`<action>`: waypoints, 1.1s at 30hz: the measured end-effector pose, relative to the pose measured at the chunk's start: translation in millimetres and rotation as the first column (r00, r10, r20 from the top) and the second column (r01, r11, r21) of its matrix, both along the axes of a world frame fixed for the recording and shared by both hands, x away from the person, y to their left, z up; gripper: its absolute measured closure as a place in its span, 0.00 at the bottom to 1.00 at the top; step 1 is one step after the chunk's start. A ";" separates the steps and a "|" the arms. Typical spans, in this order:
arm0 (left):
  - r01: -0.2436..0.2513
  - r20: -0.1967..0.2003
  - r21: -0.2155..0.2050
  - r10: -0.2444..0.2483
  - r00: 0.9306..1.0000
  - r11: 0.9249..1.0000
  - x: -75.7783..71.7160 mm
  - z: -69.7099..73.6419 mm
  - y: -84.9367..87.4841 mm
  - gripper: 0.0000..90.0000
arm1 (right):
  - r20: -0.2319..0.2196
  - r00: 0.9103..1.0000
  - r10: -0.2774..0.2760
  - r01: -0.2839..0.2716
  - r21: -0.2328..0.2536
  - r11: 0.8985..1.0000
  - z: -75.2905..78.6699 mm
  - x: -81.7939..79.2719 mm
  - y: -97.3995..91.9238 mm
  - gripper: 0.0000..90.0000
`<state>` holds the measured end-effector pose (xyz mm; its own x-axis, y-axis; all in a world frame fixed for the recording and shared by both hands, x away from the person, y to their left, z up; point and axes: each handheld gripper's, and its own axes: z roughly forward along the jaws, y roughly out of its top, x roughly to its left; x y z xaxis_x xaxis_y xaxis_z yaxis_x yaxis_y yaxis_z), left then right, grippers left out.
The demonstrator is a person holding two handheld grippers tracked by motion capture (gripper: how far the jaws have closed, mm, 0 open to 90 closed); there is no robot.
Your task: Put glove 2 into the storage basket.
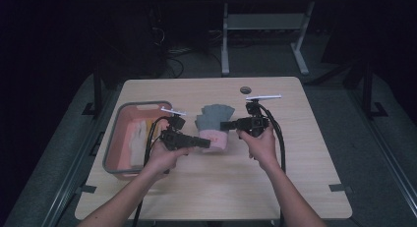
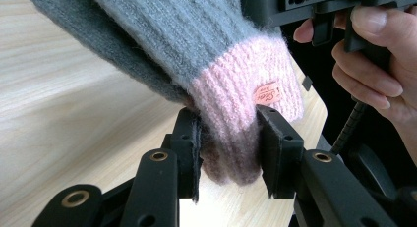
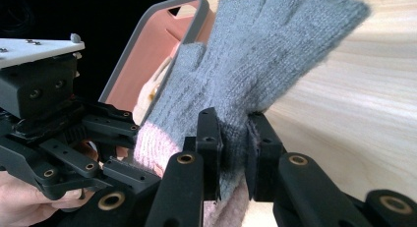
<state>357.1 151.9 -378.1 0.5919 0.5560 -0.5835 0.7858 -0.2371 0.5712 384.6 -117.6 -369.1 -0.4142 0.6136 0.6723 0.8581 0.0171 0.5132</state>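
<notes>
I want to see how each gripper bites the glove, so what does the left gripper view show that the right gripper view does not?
Left gripper view alone: the left gripper clamped on the pink ribbed cuff, with a small orange label on the cuff. Right gripper view alone: the right gripper pinching the glove's grey body, and the pink tray with a grey rim behind it. Both: the grey knitted glove and the pale wooden table.

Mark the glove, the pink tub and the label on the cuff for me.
glove point(image 3: 255, 55), right gripper view, on the grey palm.
pink tub point(image 1: 114, 138), high view, on its grey left rim.
label point(image 2: 266, 93), left gripper view, middle of the small tag on the pink cuff.
</notes>
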 end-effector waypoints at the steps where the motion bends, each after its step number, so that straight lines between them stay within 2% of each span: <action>1: -0.005 -0.001 -0.001 0.005 1.000 1.000 0.0 0.7 1.5 0.71 | 0.002 1.000 0.001 -0.001 0.001 1.000 0.8 0.6 1.7 0.87; 7: -0.019 -0.002 -0.018 0.018 1.000 1.000 -0.4 5.9 10.7 0.71 | 0.010 1.000 0.013 -0.013 0.010 1.000 6.7 3.2 9.7 0.87; 13: -0.018 0.006 -0.012 0.018 1.000 1.000 -0.6 12.0 19.4 0.71 | 0.016 0.999 0.030 -0.030 0.026 0.999 11.1 6.2 17.3 0.87; 27: -0.035 0.025 -0.020 0.036 0.999 0.999 -1.5 20.3 40.1 0.71 | 0.034 0.997 0.071 -0.071 0.010 0.997 22.2 12.6 38.2 0.87; 33: -0.047 0.022 -0.006 0.047 0.999 0.999 -2.5 24.0 49.1 0.71 | 0.037 0.996 0.086 -0.086 0.014 0.996 23.7 15.2 48.1 0.87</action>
